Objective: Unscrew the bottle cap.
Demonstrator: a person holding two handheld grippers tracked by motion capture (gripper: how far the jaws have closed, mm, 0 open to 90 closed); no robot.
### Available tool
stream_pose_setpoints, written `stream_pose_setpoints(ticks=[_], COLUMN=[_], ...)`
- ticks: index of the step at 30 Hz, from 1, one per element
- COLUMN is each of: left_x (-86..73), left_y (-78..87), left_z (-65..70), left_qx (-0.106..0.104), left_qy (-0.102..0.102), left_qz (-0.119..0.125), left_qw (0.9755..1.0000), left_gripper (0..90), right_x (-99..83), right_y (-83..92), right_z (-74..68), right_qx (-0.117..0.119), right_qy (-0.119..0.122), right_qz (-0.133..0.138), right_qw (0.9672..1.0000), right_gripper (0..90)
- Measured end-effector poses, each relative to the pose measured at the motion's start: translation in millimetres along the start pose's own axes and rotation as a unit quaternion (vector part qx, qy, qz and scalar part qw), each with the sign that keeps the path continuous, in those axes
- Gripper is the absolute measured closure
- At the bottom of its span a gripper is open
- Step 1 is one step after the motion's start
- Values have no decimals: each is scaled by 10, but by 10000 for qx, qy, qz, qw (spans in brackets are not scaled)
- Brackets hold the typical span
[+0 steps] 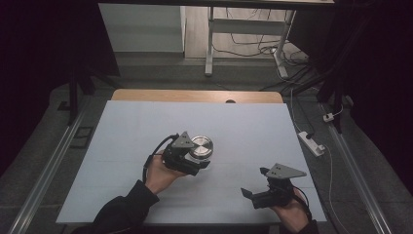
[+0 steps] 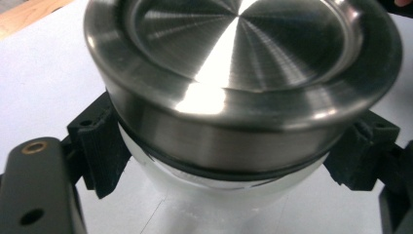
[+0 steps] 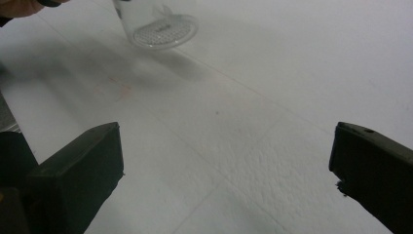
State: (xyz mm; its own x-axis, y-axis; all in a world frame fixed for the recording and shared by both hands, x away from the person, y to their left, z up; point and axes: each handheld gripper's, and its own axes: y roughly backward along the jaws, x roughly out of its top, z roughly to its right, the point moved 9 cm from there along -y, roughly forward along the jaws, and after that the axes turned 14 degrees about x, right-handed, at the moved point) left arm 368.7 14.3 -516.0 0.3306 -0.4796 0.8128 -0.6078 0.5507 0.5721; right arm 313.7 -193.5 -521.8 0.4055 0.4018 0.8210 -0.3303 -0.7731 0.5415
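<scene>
A glass jar (image 2: pixel 219 190) with a brushed steel lid (image 1: pixel 201 146) stands near the middle of the white table (image 1: pixel 146 122). My left gripper (image 1: pixel 198 159) is shut on it. In the left gripper view the two black pads (image 2: pixel 100 141) press on the jar's sides just under the lid (image 2: pixel 243 58). The person's left hand holds that gripper from the near side. My right gripper (image 1: pixel 255 182) hovers over the table's front right, apart from the jar. Its jaws stand wide open (image 3: pixel 226 161) with only bare table between them. The jar's clear base (image 3: pixel 158 27) lies farther off in the right gripper view.
A strip of the wooden tabletop (image 1: pixel 195 95) runs along the far edge of the white sheet. On the floor to the right lies a white power strip (image 1: pixel 311 142) with cables. A desk frame (image 1: pixel 209 48) stands beyond the table.
</scene>
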Motion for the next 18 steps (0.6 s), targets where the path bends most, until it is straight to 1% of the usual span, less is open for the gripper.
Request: stream_pose_setpoints(ticks=[2,3,4,5,7,8,10,14,15,16,18], left_x=[6,7,6,3,-12,-17,-24,-31,-29,-24,-11], left_y=[10,12,12,10,5,2,-4,-11,-8,-5,4], left_z=[-1,-2,-1,4,12,13,14,-4,-4,0,12], left_qx=[-11,-12,-27,-53,6,14,-18,5,-3,-7,18], left_qy=[0,17,29,40,-61,-65,-26,17,10,9,-30], left_qz=[11,25,27,12,-14,-31,-18,-19,-17,-9,12], left_qw=[10000,10000,10000,10000,10000,10000,10000,10000,10000,10000,10000], left_gripper=[158,157,158,158,157,158,158,157,157,157,158], right_x=[27,50,101,128,153,200,228,346,346,397,456], right_y=[-11,-25,-56,-69,-84,-105,-114,-163,-163,-199,-247], right_z=[-1,-6,-24,-29,-37,-56,-57,-51,-51,-44,-44], right_qx=[-10,11,90,101,121,200,194,282,282,290,321], right_qy=[21,42,65,105,105,147,154,216,216,275,308], right_qz=[21,18,28,36,37,25,46,103,103,94,106], right_qw=[10000,10000,9999,9999,9999,9997,9997,9993,9993,9992,9990], right_gripper=[0,0,0,0,0,0,0,0,0,0,0])
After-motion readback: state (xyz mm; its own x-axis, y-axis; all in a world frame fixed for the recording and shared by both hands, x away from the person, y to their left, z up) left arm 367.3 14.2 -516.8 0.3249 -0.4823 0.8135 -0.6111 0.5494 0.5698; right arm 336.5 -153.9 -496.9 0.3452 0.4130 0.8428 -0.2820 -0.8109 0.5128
